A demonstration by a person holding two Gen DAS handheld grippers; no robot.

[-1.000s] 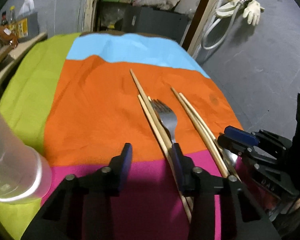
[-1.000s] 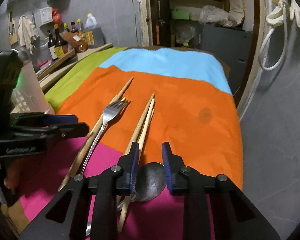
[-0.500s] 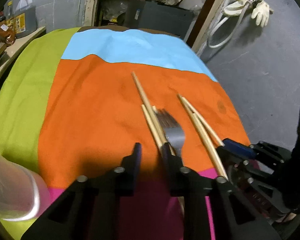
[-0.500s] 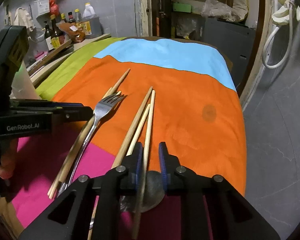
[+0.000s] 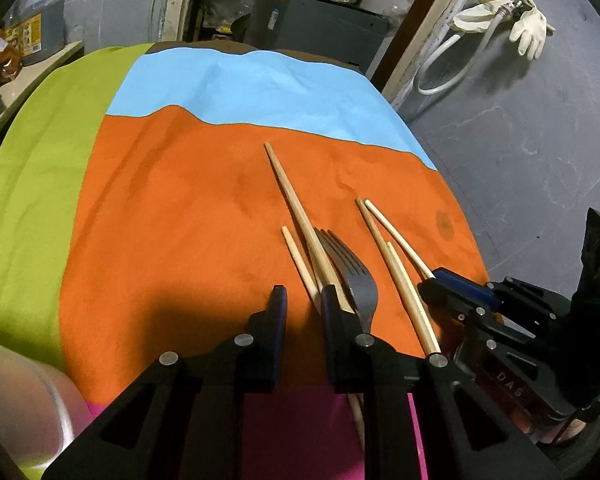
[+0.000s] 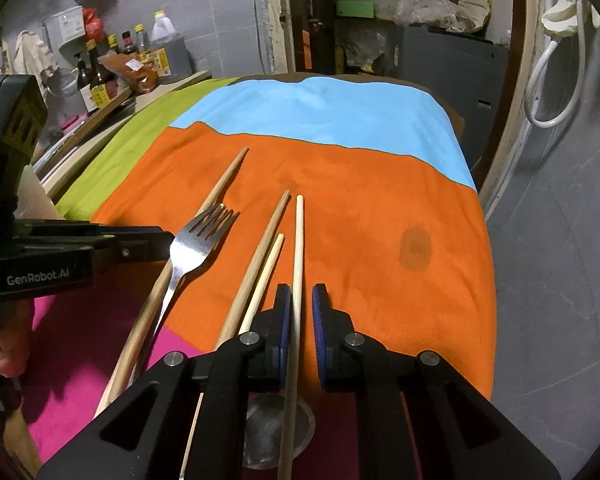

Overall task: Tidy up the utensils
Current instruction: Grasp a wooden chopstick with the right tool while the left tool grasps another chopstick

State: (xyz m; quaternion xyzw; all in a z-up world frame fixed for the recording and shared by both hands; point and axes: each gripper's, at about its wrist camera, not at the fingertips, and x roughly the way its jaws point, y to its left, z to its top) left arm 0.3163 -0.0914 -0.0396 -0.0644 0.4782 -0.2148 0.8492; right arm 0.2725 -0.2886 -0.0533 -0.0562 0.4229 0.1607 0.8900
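Observation:
Several wooden chopsticks, a metal fork (image 5: 354, 276) and a spoon (image 6: 260, 436) lie on a multicoloured cloth (image 5: 188, 208). My left gripper (image 5: 303, 300) is nearly shut and empty, just left of a chopstick (image 5: 300, 268) and the fork; it also shows in the right wrist view (image 6: 156, 240). My right gripper (image 6: 299, 300) has its jaws narrowly apart around one chopstick (image 6: 298, 248), which lies between them above the spoon bowl. Two more chopsticks (image 6: 260, 264) lie just left of it. The fork shows in the right wrist view (image 6: 196, 244) beside a long chopstick (image 6: 216, 192).
A translucent plastic container (image 5: 16, 404) stands at the near left. Bottles and jars (image 6: 116, 68) crowd a counter beyond the left edge. The table's right edge drops to a grey floor (image 5: 520, 152). A hose and rubber gloves (image 5: 516, 20) hang at far right.
My left gripper has closed from wide open to nearly shut and moved forward over the orange band. My right gripper has narrowed and moved forward so one chopstick now lies between its jaws.

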